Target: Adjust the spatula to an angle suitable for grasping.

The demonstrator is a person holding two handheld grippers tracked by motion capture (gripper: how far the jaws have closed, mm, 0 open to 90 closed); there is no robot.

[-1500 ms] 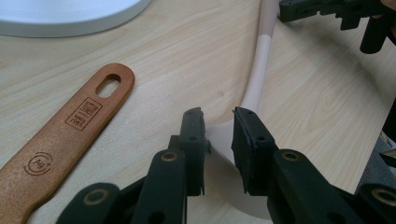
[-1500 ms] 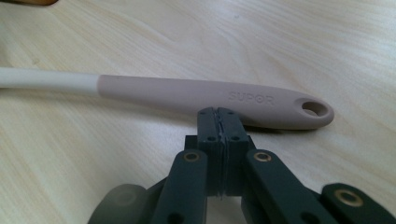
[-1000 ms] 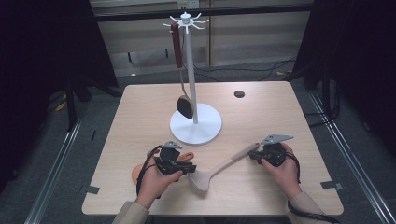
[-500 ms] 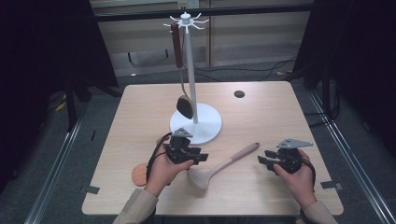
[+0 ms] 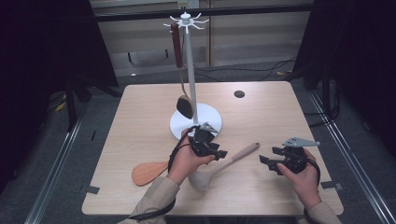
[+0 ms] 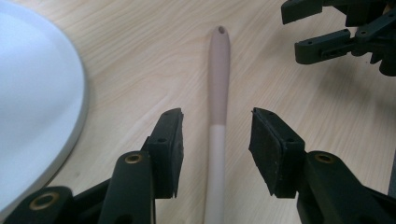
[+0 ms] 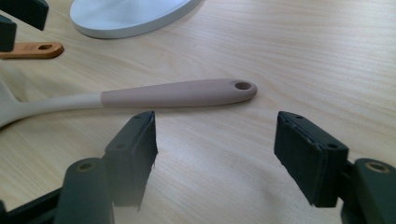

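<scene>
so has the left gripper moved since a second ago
Yes. The left gripper has gone up the table toward the stand's white base, and now sits open over the ladle handle.

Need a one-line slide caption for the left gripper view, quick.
Left tool open, its jaws straddling the beige ladle handle lying on the wooden table.

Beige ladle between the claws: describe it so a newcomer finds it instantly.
Start at the white stand mid-table. Just in front of its round base lies the ladle, on the wood between the left claw and right claw. Unlike the orange spatula to its left, it is pale cream with a pinkish handle end pierced by a hole.
</scene>
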